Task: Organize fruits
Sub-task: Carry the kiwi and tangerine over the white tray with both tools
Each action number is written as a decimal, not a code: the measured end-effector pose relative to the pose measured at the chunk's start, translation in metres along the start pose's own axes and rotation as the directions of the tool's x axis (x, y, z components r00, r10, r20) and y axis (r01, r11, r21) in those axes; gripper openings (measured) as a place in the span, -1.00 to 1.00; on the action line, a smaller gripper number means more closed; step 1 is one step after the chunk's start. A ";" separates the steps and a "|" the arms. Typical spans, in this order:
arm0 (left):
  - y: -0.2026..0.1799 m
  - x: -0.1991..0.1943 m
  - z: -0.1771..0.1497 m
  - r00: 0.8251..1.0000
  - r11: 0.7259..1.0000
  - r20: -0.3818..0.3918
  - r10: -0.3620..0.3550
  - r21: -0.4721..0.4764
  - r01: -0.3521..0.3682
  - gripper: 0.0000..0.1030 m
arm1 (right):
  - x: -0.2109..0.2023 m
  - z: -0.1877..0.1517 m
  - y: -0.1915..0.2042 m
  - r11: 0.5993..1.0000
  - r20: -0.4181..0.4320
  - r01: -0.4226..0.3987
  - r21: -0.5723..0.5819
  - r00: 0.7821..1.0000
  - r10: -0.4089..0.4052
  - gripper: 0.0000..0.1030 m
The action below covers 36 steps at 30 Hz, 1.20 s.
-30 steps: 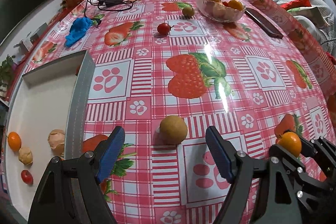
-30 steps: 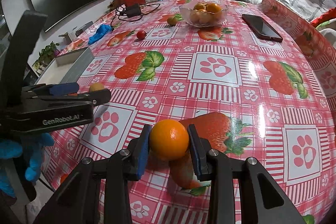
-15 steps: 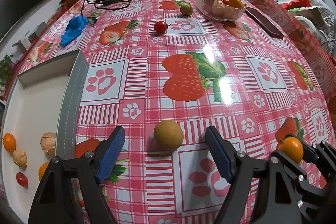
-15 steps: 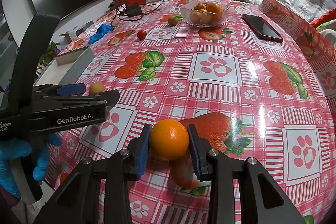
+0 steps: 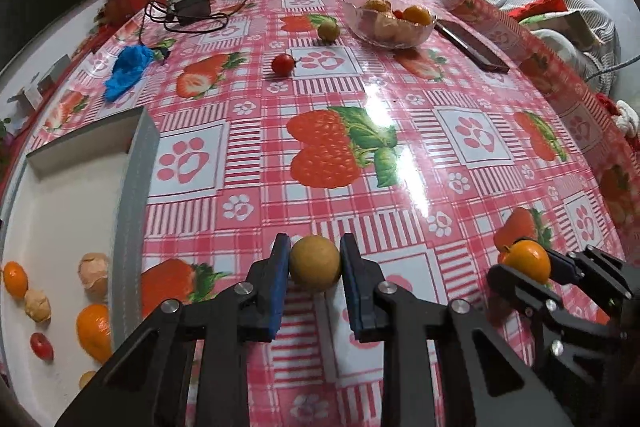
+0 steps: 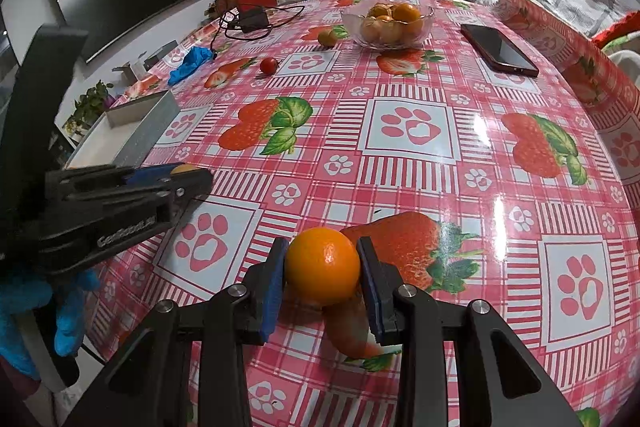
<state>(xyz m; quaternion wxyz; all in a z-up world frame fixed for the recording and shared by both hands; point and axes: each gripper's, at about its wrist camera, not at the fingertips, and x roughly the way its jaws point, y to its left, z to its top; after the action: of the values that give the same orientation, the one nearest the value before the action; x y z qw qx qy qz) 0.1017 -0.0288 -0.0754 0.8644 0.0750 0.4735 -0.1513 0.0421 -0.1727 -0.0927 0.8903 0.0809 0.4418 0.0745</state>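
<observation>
The left gripper (image 5: 315,263) is clamped on a small round brownish-yellow fruit (image 5: 315,263), both blue pads touching its sides, just above the pink checked tablecloth with strawberry and paw prints (image 5: 400,155). To its right, the right gripper (image 6: 322,273) grips a round bright orange mandarin (image 6: 322,271) between its pads. A shallow white tray with a grey rim (image 5: 132,227) at the near left holds several small fruits, and a clear glass bowl of fruit (image 5: 394,23) stands far across the table.
</observation>
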 end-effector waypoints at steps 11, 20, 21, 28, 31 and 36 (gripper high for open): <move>0.007 -0.032 -0.017 0.998 0.999 0.041 0.038 0.012 -0.039 -0.46 | -0.007 0.000 0.000 1.000 -0.007 -0.003 0.017 1.000 0.003 -0.30; 0.004 -0.027 -0.045 0.998 0.997 -0.007 0.070 0.020 -0.070 -0.46 | -0.013 -0.008 0.002 0.999 -0.025 0.013 0.036 1.000 -0.012 -0.30; 0.005 -0.025 -0.047 0.998 0.998 -0.015 0.067 0.014 -0.067 -0.46 | -0.013 -0.010 0.002 0.999 -0.025 0.017 0.036 1.000 -0.016 -0.30; 0.007 -0.025 -0.052 0.998 0.998 -0.018 0.063 -0.003 -0.063 -0.46 | -0.014 -0.011 0.003 0.999 -0.030 0.035 0.033 0.999 -0.034 -0.30; 0.006 -0.025 -0.052 0.998 0.998 -0.018 0.064 -0.001 -0.064 -0.46 | -0.014 -0.012 0.004 0.999 -0.032 0.038 0.034 0.999 -0.037 -0.30; 0.007 -0.025 -0.052 0.998 0.998 -0.019 0.058 -0.001 -0.058 -0.46 | -0.011 -0.011 0.004 0.999 -0.038 0.042 0.033 0.998 -0.041 -0.30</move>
<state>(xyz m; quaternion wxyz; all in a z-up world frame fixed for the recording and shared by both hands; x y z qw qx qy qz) 0.0499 -0.0037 -0.0828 0.8640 0.0894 0.4795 -0.1251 0.0258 -0.1699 -0.0897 0.8819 0.0854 0.4610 0.0500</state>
